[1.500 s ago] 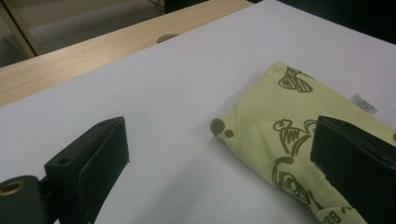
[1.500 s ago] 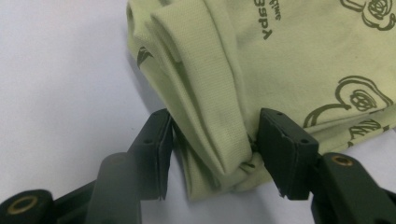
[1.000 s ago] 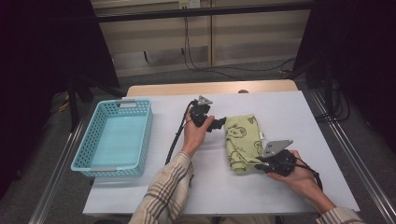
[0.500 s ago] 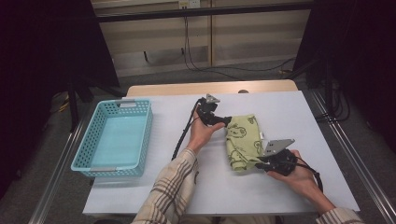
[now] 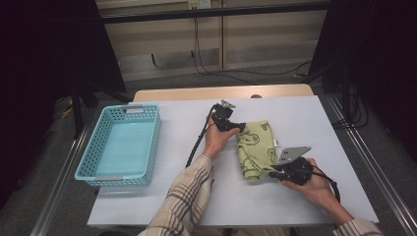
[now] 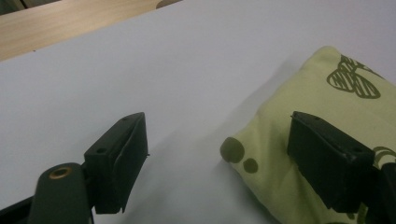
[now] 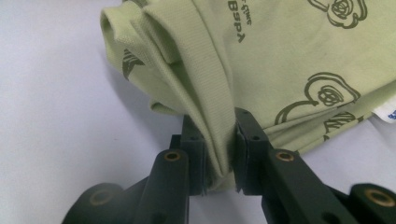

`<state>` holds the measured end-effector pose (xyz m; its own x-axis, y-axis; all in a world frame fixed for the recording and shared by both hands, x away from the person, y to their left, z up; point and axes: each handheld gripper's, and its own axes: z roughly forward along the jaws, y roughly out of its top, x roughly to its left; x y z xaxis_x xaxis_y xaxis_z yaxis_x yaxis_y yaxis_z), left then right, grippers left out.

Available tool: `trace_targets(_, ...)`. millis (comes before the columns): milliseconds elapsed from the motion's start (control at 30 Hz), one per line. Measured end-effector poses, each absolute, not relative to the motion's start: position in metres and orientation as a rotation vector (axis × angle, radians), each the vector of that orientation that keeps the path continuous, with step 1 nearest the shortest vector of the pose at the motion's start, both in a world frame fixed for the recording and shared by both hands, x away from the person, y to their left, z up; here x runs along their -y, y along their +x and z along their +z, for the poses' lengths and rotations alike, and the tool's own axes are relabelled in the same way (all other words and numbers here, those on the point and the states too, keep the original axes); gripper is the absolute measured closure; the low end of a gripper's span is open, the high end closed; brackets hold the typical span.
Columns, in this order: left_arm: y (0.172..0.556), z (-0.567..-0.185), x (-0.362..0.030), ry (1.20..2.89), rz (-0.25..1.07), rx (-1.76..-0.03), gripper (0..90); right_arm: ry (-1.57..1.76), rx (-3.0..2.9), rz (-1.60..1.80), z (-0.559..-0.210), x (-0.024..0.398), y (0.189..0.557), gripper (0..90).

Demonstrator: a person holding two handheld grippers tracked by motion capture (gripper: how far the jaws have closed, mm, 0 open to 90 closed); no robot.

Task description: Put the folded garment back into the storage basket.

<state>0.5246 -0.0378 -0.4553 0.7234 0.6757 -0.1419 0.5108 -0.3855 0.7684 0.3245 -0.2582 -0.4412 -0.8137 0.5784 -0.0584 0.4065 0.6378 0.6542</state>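
Note:
A folded pale-green cloth (image 5: 255,147) with dark cartoon prints lies on the white table (image 5: 305,118). My right gripper (image 5: 274,171) is at its near edge, and in the right gripper view this gripper (image 7: 219,154) is shut on a thick fold of the cloth (image 7: 289,56). My left gripper (image 5: 238,127) sits at the cloth's far left corner. In the left gripper view its jaws (image 6: 217,149) have just been closing. They straddle the corner of the cloth (image 6: 327,107) with gaps on both sides, and neither pad presses on it.
A light-blue plastic basket (image 5: 113,179) stands at the table's left with nothing in it. A wooden strip (image 5: 196,93) runs along the far edge. A black cable (image 5: 196,145) trails from the left gripper across the table.
My left hand has moved right and down to the cloth's far corner, and its jaws have narrowed. The right hand has kept still with the cloth in its grip.

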Motion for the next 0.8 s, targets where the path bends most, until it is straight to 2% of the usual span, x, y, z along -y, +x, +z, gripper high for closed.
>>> trace_targets(133, 0.5273, -0.4596, 0.0390, 2.116, 0.204, -0.887, 29.1, 0.799, -2.597, 0.942, -0.4412, 0.2579, 0.3243, 76.2)
trace_targets(200, 0.5275, -0.4619, 0.0386, 2.092, 0.163, -0.929, 29.7, 0.801, -2.599, 0.943, -0.4412, 0.2578, 0.3241, 76.2)
trace_targets(267, 0.5268, -0.4619, 0.0407, 2.102, 0.178, -0.914, 30.3, 0.800, -2.600, 0.944, -0.4413, 0.2581, 0.3242, 76.2)
trace_targets(433, 0.5228, -0.4618, 0.0443, 2.126, 0.193, -0.868, 37.8, 0.799, -2.599, 0.942, -0.4413, 0.2579, 0.3241, 76.2)
trace_targets(533, 0.5226, -0.4617, 0.0441, 2.132, 0.167, -0.840, 47.2, 0.799, -2.600, 0.944, -0.4414, 0.2580, 0.3243, 76.3)
trace_targets(800, 0.5185, -0.4625, 0.0447, 2.104, 0.146, -0.867, 58.1, 0.787, -2.592, 0.934, -0.4415, 0.2570, 0.3233, 76.2)
